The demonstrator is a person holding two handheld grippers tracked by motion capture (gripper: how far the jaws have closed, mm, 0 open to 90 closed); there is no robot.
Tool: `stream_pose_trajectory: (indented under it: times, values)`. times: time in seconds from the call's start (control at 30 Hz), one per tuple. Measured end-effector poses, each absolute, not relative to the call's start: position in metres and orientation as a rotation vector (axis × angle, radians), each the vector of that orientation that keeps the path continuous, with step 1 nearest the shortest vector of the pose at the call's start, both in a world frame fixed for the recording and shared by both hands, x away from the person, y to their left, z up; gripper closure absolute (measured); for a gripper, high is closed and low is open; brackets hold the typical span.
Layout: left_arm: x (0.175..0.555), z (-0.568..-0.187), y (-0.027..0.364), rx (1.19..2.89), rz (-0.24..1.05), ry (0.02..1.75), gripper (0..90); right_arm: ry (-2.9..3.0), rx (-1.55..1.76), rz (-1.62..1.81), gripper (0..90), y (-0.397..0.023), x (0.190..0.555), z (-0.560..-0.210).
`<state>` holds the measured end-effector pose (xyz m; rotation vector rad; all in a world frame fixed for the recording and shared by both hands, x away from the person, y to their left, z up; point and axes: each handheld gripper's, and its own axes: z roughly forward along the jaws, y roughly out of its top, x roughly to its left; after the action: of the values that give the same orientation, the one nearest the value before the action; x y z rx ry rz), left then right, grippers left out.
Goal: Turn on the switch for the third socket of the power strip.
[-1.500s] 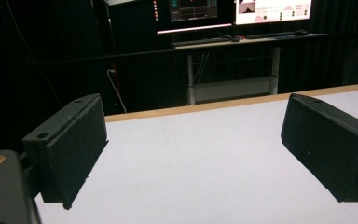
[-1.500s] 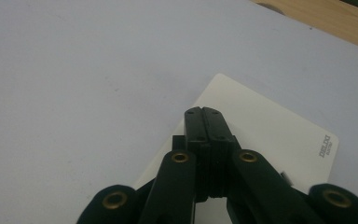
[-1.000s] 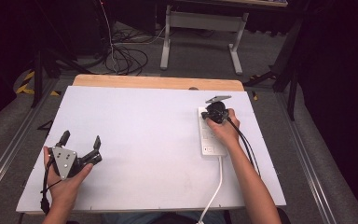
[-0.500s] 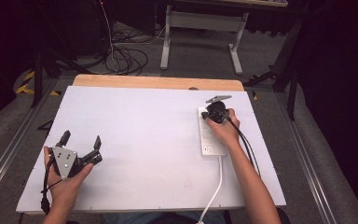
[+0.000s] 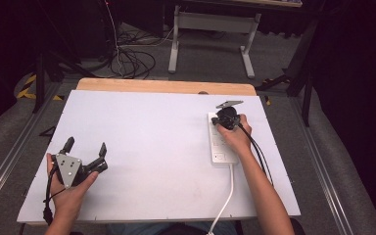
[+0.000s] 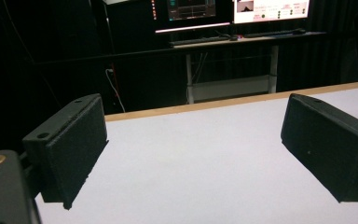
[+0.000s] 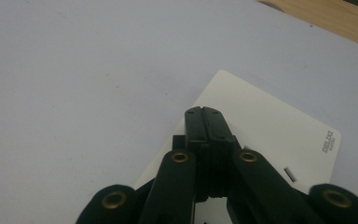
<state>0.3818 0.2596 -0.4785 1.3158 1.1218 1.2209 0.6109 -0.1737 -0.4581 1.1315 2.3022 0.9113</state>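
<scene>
High view: at right of frame the right gripper (image 5: 223,117), jaws pressed together empty, is poised over a white power strip (image 5: 221,145), perhaps to press its switch, while the left gripper (image 5: 84,148) is held spread at lower left.

Dark room, grey floor (image 5: 284,68), lit monitors (image 6: 270,9)
</scene>
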Motion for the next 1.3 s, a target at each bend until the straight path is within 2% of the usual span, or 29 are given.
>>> stream_pose_trajectory:
  times: [1.07,1.17,1.3]
  values:
    - [0.382,-0.479,0.260,1.313,1.220,1.123,7.7,2.251,1.157,0.965,89.9,-0.181,0.609,-0.456]
    - [0.382,-0.479,0.260,1.317,1.219,1.125,7.7,2.229,1.160,0.984,83.7,-0.184,0.608,-0.452]
    - [0.382,-0.479,0.260,1.321,1.223,1.124,7.7,2.221,1.160,0.996,82.3,-0.187,0.607,-0.451]
